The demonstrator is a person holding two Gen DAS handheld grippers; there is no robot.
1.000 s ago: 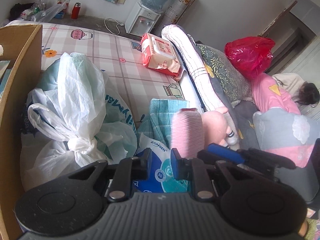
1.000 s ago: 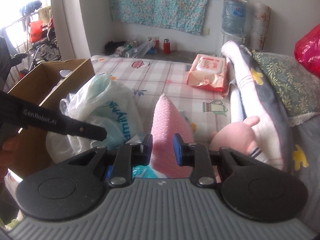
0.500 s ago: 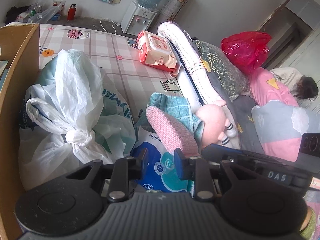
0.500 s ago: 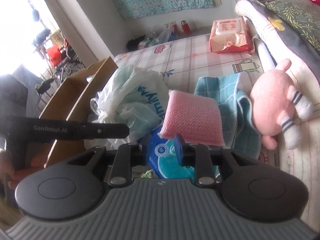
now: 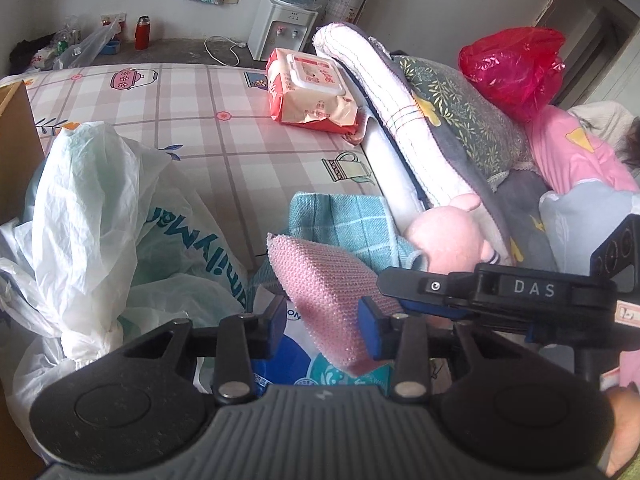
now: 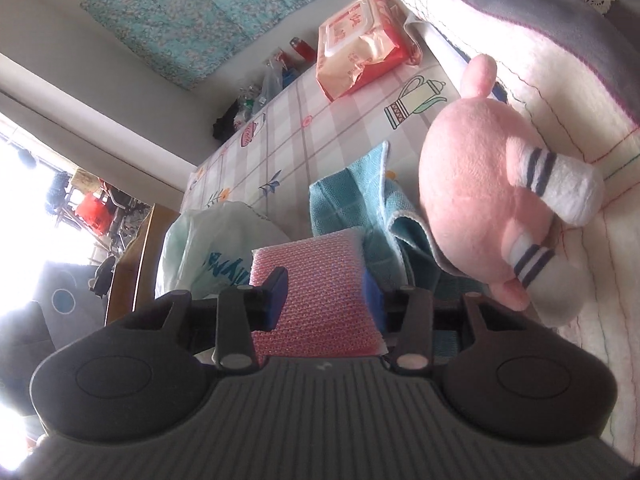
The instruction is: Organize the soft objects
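A pink knitted sponge (image 5: 320,276) lies tilted on a pile at the near edge of the bed. It sits between the fingers of my left gripper (image 5: 322,320), whose jaws are opening; the left pad stands clear of it. My right gripper (image 5: 390,284) reaches in from the right at the sponge's edge. In its own view my right gripper (image 6: 324,292) straddles the sponge (image 6: 320,272) with its jaws opening, and the pads do not squeeze it. A pink plush toy (image 5: 444,236) (image 6: 472,184) rests on a teal cloth (image 5: 340,216) just behind.
A knotted white plastic bag (image 5: 100,208) fills the left, beside a cardboard box (image 5: 16,148). A blue packet (image 5: 288,356) lies under the sponge. A wet-wipes pack (image 5: 312,92) sits on the checked sheet. A rolled quilt (image 5: 400,120), a red bag (image 5: 512,68) and a person in pink (image 5: 576,152) line the right.
The sponge went from upright to lying tilted on the pile as my right gripper rolled and sank. Both grippers' jaws widened. My left gripper moved in around the sponge.
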